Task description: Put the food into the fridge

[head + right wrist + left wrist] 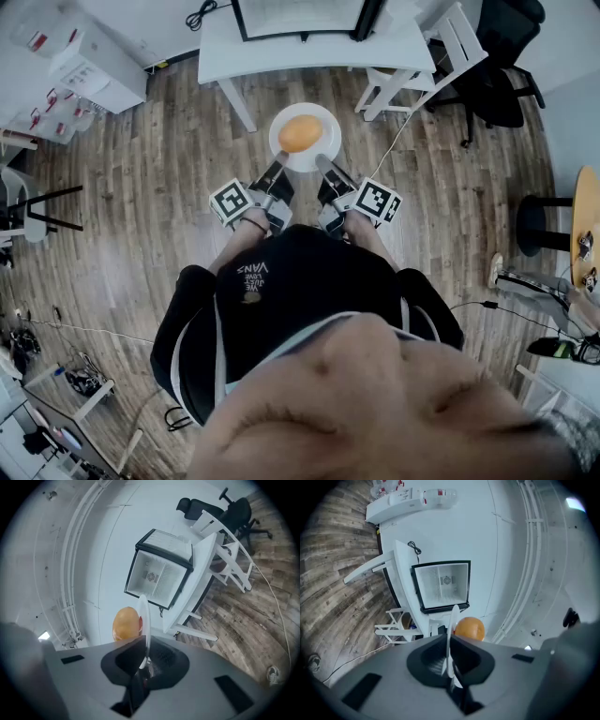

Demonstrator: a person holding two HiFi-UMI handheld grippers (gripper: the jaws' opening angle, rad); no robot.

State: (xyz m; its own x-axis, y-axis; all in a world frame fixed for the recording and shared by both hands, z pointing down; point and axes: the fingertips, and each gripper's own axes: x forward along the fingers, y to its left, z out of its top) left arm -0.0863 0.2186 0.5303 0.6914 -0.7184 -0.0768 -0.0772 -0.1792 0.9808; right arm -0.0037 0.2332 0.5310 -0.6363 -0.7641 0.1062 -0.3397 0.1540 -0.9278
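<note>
Orange (300, 133) sits loose on the white plate (305, 163), out in front of you and short of the open fridge (443, 585) on the far table (281, 52). Your left gripper (280, 161) and right gripper (322, 160) each pinch an opposite rim edge. Tilt either side and the fruit will likely roll off.
</note>
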